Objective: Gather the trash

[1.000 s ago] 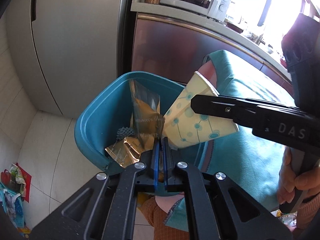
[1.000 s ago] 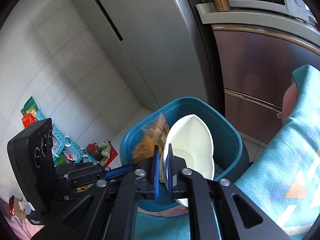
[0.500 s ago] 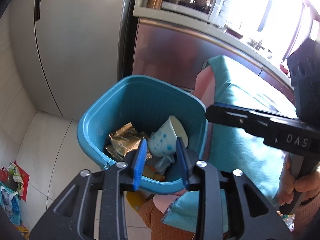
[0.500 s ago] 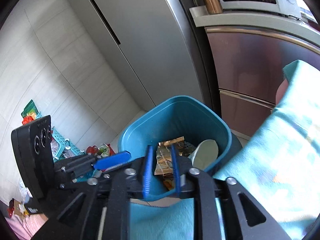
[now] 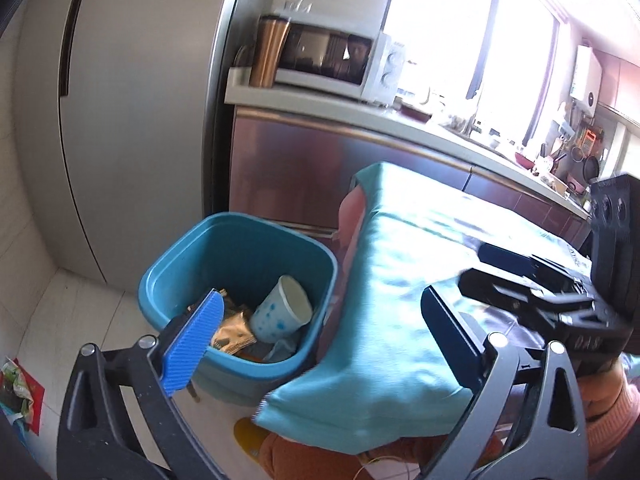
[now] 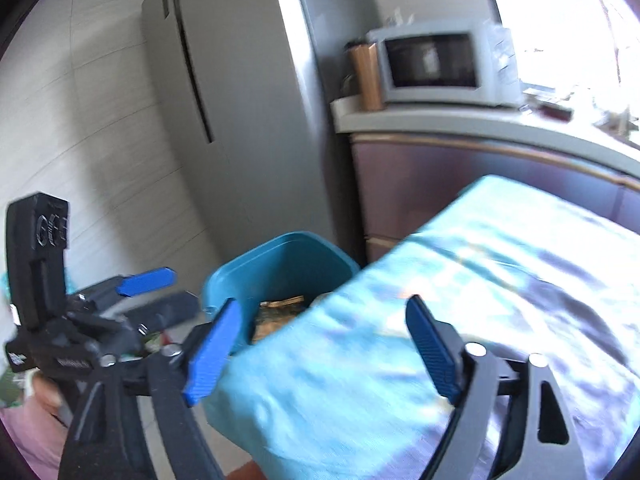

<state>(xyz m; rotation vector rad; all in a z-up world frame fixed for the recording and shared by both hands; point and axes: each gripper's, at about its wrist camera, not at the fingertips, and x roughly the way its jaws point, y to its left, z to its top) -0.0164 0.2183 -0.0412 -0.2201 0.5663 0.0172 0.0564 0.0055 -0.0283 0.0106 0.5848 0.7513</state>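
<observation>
Now that both drops are done, left claw [image 5: 320, 344] and right claw [image 6: 320, 352] are opening empty, cup [image 5: 282, 314] and wrappers [image 5: 232, 330] sit in the bin [image 5: 180, 268], so both are free for more trash.

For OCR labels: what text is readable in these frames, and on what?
"DAS": faint, on the body of the right hand-held gripper, jaws opening, empty.
Label on the left hand-held gripper, also opening empty: blurred, unreadable.
Print on the gold wrapper in the bin: too small.

Teal bin [image 5: 240, 240] holds a blue-dotted white cup [image 5: 280, 312] (gold wrappers [image 5: 234, 330] beside).
</observation>
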